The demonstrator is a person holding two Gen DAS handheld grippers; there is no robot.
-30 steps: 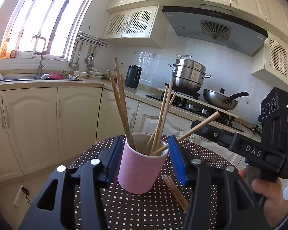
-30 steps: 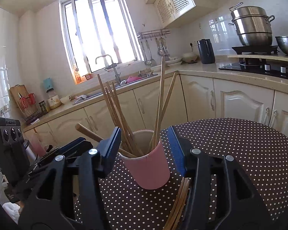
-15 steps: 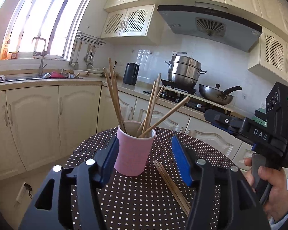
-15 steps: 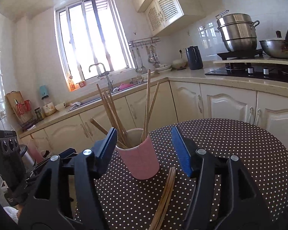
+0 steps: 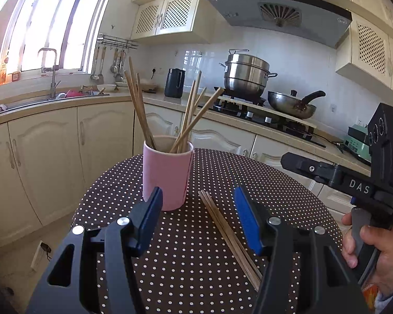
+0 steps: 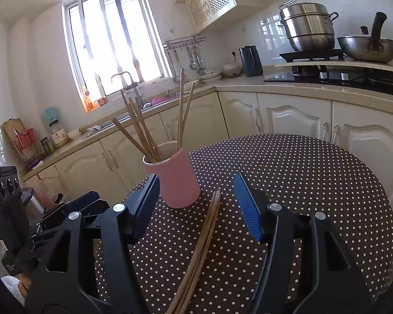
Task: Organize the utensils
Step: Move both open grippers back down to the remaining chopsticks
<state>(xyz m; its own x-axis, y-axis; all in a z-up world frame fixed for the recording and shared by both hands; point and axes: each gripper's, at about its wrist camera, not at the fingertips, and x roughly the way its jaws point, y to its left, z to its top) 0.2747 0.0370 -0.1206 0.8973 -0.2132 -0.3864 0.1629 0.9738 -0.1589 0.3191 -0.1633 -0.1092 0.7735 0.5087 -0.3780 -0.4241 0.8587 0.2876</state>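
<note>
While standing left of centre on the dotted table (image 5: 288,183), pink cup (image 5: 166,175) hides chopstick (image 5: 141,110) tips. Right of it, loose chopsticks (image 5: 230,238) cut off by both grippers: left gripper (image 5: 196,222), right gripper (image 6: 196,209), jaws apart, just widened, gripping nothing.

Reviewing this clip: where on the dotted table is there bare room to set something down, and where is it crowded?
The table is bare across its stove-side half, from the loose chopsticks out to the rim, and in the strip behind the pink cup. It is crowded near the cup, where the loose chopsticks lie just beside it.
</note>
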